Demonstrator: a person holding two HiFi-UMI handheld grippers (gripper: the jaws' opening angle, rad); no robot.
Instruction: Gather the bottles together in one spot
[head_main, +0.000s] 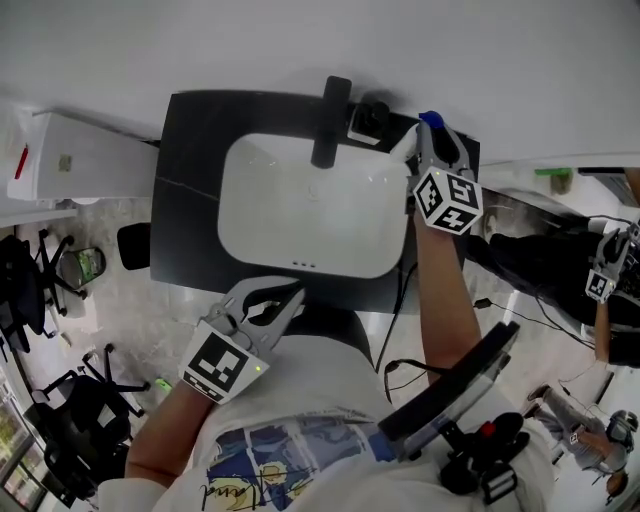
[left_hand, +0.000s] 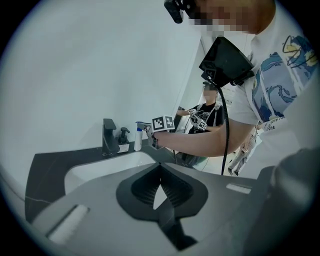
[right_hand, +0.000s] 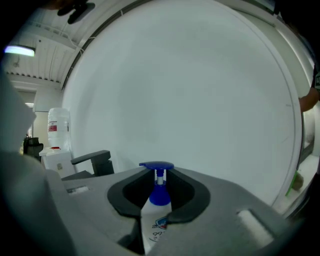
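In the head view's upper right, the right gripper (head_main: 428, 140) is clamped on a white bottle (right_hand: 158, 215) with a blue pump top. It holds the bottle upright over the back right corner of the black counter (head_main: 185, 130), just right of the faucet (head_main: 330, 120) and of a small dark pump bottle (head_main: 368, 118) standing beside it. The left gripper (head_main: 292, 300) sits lower left of centre, at the front edge of the sink (head_main: 240, 170), its jaws closed tip to tip with nothing between them.
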